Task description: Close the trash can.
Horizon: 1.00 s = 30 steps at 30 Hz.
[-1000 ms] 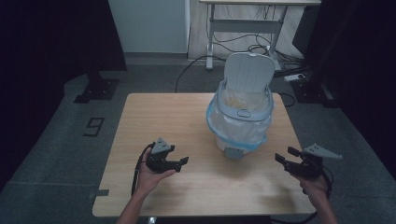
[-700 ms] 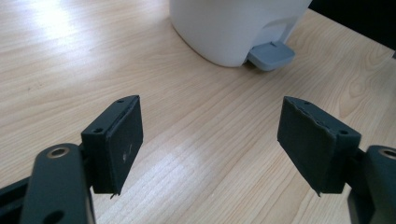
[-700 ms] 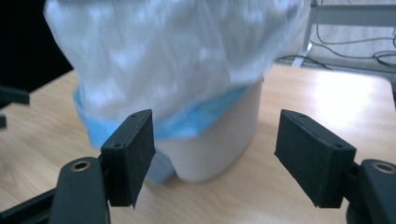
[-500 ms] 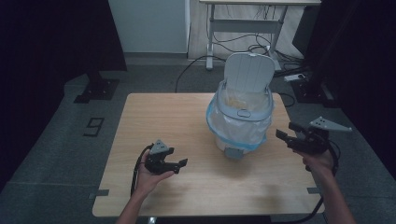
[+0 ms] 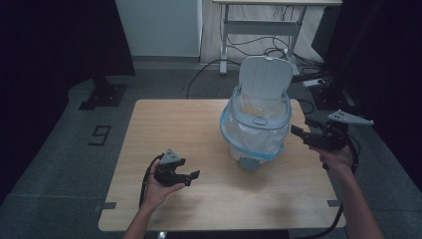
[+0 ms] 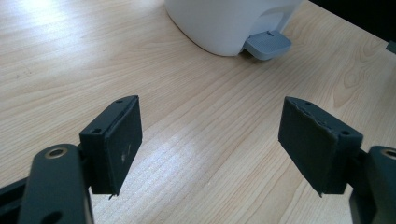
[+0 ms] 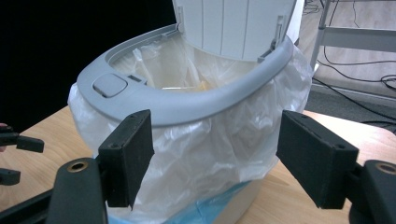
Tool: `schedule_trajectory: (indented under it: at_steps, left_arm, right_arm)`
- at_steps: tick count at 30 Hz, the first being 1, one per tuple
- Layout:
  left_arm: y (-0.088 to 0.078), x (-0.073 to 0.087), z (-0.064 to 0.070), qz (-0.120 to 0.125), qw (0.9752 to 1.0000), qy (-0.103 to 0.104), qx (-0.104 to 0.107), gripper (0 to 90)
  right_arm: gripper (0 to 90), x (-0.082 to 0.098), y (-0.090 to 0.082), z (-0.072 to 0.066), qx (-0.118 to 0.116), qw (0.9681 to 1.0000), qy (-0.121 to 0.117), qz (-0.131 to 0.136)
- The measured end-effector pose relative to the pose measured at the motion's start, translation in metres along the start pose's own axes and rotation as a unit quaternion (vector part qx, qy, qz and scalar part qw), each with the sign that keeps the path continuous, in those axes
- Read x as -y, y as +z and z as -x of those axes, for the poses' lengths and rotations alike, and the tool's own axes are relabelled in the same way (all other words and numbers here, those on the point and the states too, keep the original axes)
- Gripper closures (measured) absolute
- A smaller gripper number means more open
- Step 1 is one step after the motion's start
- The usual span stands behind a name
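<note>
A small white pedal bin (image 5: pixel 256 132) stands on the wooden table (image 5: pixel 164 129), right of centre. Its lid (image 5: pixel 265 79) is raised, and a clear plastic bag hangs out over the grey rim (image 7: pixel 187 105). My right gripper (image 5: pixel 303 127) hovers just right of the bin at rim height, pointing at it. Its jaws stand open in the right gripper view (image 7: pixel 215 154), apart from the bag, with nothing between them. My left gripper (image 5: pixel 193 178) rests low over the table's front left, open and empty (image 6: pixel 212 140), facing the bin's base and grey pedal (image 6: pixel 267 45).
Behind the table stands a desk frame (image 5: pixel 259 20) with cables and a power strip (image 5: pixel 317 83) on the floor. A black stand base (image 5: pixel 102 94) lies at the far left. The table's left half is bare wood.
My right gripper has risen from low over the table's front right corner to beside the bin's rim. The left gripper has stayed in place.
</note>
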<state>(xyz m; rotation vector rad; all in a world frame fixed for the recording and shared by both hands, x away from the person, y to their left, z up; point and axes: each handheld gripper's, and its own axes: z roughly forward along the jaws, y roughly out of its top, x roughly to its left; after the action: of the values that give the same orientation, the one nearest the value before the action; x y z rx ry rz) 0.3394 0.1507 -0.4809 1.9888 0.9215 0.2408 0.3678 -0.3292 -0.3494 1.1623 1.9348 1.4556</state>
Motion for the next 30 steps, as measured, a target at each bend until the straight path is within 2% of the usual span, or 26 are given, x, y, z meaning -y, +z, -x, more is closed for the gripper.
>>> schedule_trajectory:
  at_steps: [5, 13, 20, 30]
  left_arm:
    - [-0.001, 0.0, 0.0, -0.001, 1.0, 0.002, 0.001, 21.9]
    - [-0.004, 0.0, -0.003, 0.004, 1.0, -0.004, 0.003, 21.9]
    - [-0.004, 0.001, -0.003, 0.001, 1.0, -0.003, 0.005, 21.8]
    - [-0.004, 0.001, -0.004, 0.0, 0.9999, -0.009, 0.006, 21.7]
  right_arm:
    - [26.1, -0.006, 0.007, 0.0, 0.002, 1.0, -0.004, -0.003]
    - [25.9, -0.015, 0.013, 0.003, 0.002, 1.0, 0.004, 0.004]
    - [25.2, -0.027, 0.021, 0.006, 0.01, 0.9999, 0.001, 0.005]
    - [25.0, -0.041, 0.039, 0.012, 0.008, 0.9999, 0.009, -0.009]
